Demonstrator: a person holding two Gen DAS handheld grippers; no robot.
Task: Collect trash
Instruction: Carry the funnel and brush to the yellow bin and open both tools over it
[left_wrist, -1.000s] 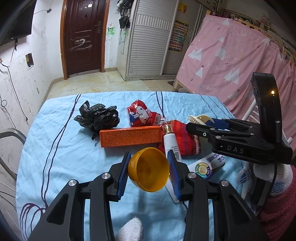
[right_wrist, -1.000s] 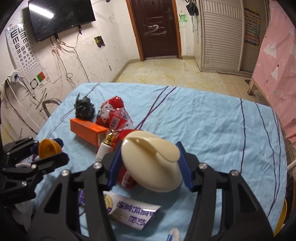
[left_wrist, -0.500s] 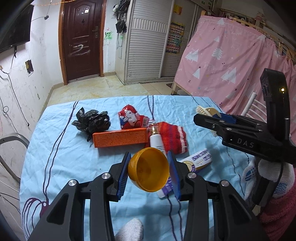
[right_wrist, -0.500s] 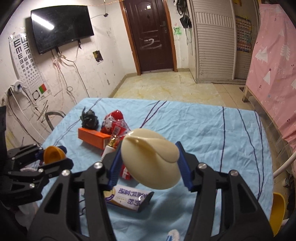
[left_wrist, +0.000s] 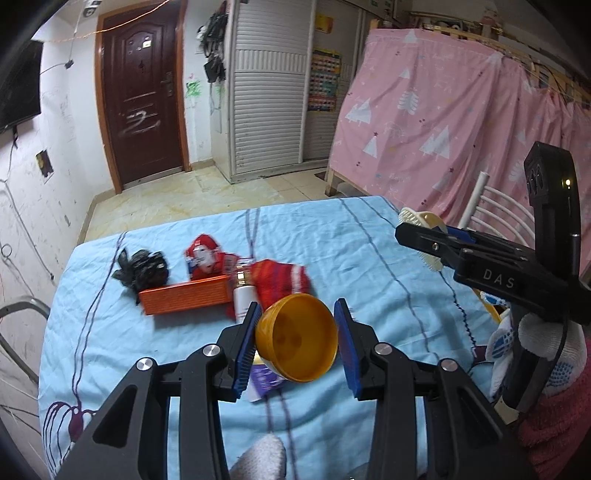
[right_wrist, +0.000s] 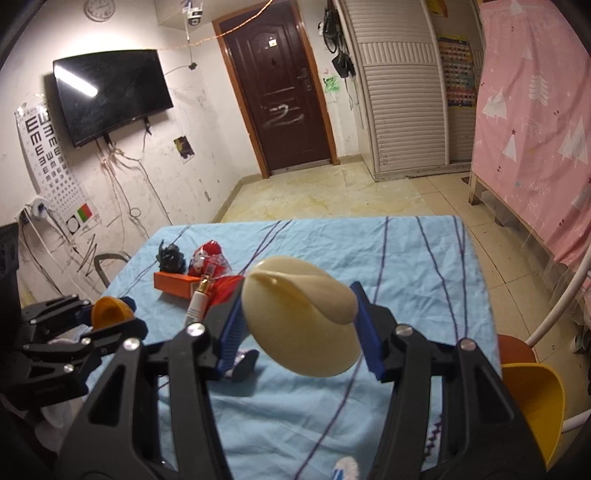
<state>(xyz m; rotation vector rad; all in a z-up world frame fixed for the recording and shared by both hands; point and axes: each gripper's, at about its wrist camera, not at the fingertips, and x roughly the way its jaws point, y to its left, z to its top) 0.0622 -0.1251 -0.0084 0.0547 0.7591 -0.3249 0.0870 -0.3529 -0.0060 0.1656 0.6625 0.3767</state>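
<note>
Orange cup between left fingers, cream brush between right fingers

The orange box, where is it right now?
The orange box lies left of centre on the blue tablecloth in the left wrist view, just before the black bag.

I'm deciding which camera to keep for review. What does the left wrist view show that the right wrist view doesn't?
Left wrist only: the gloved hand holding the right gripper.
Right wrist only: the wall TV, the eye chart, the yellow bin.
Both: the blue tablecloth, orange box, orange cup, cream brush.
</note>
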